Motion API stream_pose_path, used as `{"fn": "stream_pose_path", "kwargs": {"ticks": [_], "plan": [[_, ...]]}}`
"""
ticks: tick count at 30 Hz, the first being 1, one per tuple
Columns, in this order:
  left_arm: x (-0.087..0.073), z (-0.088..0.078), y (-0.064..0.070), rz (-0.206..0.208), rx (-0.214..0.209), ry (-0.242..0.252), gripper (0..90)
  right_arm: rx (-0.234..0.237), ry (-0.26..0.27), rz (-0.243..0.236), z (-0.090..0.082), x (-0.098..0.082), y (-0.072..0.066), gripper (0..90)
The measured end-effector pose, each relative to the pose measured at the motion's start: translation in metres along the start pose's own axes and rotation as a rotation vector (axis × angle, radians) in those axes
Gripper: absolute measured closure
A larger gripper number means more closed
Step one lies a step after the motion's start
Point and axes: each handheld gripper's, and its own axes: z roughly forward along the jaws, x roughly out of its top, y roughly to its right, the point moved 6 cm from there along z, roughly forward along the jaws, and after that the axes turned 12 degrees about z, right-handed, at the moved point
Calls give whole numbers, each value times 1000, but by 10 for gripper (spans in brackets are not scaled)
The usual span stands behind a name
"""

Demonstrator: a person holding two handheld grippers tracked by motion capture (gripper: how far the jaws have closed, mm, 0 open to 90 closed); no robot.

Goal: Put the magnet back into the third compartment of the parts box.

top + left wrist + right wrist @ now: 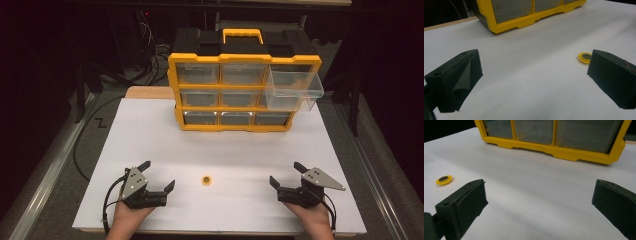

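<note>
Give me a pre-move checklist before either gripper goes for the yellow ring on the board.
1. Left gripper open, nothing between its jaws: ok.
2. Right gripper open, nothing between its jaws: ok.
3. Yellow ring lies flat on the white board, between the two grippers, touched by neither: ok.
4. Board between each gripper and the ring bare: ok.
5. One drawer ready to receive: the clear drawer at the upper right of the yellow organizer is pulled out: ok.
6. That drawer empty: cannot tell.
</note>
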Motion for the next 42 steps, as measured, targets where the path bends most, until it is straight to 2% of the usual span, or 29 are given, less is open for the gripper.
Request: {"fn": "stream_pose_path", "kwargs": {"ticks": [9, 22, 31, 42], "plan": [[-1, 2, -1, -16, 3, 3, 9, -10, 3, 10, -2, 0, 5, 9], [-2, 1, -2, -18, 10, 9, 9, -26, 0, -6, 0, -1, 4, 8], [-2, 0, -2, -20, 7, 14, 8, -11, -18, -23, 6, -2, 0, 8], [-2, 1, -3, -21, 3, 17, 8, 14, -55, -48, 20, -3, -10, 8]]}}
